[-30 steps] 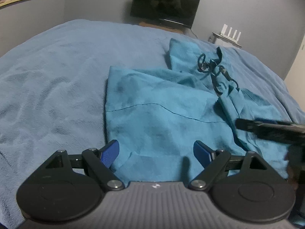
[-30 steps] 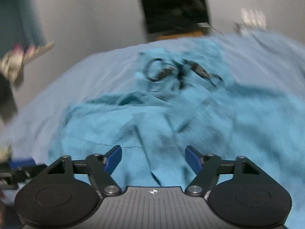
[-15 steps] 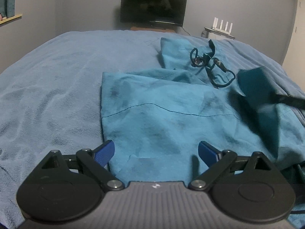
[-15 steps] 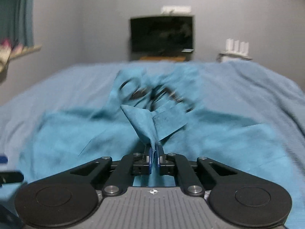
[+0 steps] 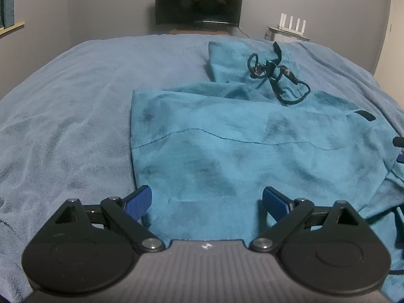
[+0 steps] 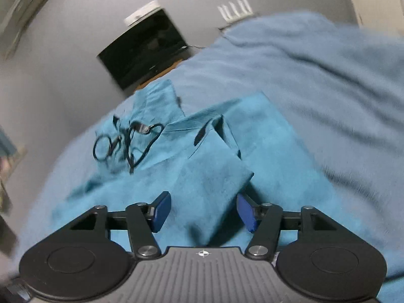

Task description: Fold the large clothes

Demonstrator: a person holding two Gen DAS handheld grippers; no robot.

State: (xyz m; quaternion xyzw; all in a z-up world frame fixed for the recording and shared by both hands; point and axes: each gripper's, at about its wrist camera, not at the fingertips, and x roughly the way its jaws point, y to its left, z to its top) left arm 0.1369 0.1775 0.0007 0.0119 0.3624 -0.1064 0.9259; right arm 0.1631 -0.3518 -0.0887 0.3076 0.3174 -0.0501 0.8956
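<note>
A large teal garment [image 5: 227, 146] lies spread on the blue bed, with a dark drawstring cord [image 5: 277, 78] coiled on its far part. My left gripper [image 5: 207, 199] is open and empty, low over the garment's near left corner. In the right wrist view the same garment [image 6: 202, 176] has a flap folded over onto itself, with the cord [image 6: 126, 141] behind it. My right gripper [image 6: 202, 210] is open, its blue pads [image 6: 161, 209] on either side of the folded flap without pinching it. This view is tilted and blurred.
A blue blanket [image 5: 63, 126] covers the bed all around the garment. A dark television [image 5: 199, 2] stands against the grey wall beyond the bed, with a white router [image 5: 293, 25] on a shelf to its right. A door edge [image 5: 394, 12] is at far right.
My right gripper, shut on a lifted piece of the garment half a second ago, has opened and the flap now lies folded on the garment. My left gripper stayed open and barely moved.
</note>
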